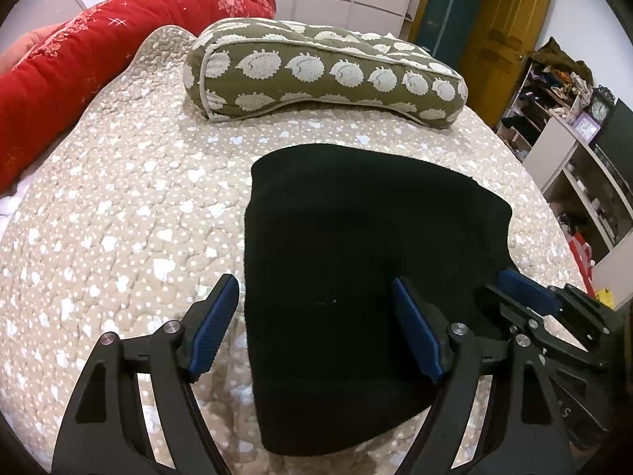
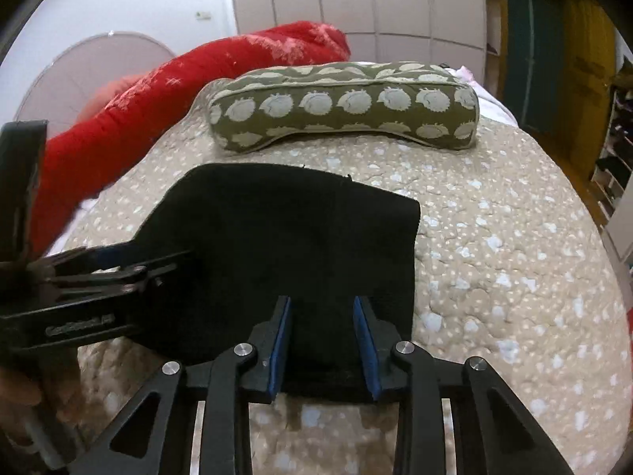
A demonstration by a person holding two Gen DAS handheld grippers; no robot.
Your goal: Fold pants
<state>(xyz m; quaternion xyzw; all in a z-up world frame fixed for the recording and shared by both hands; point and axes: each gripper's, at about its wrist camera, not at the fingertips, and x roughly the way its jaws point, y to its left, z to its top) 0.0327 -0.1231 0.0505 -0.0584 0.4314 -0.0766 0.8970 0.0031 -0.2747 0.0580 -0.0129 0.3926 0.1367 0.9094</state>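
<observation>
Jaws apart on left gripper (image 1: pixel 312 297) and right gripper (image 2: pixel 322 304), both over folded black pants (image 1: pixel 356 237). Hedgehog-print pillow (image 1: pixel 316 67) lying beyond the pants.

Black pants (image 1: pixel 356 245) (folded compact), lying flat, near bed edge

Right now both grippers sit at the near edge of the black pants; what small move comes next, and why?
Probably lift both grippers clear. The black pants already lie as a compact folded rectangle on the quilted bedspread. The left gripper and right gripper are both open and pinch no fabric, so the fold looks finished.
</observation>
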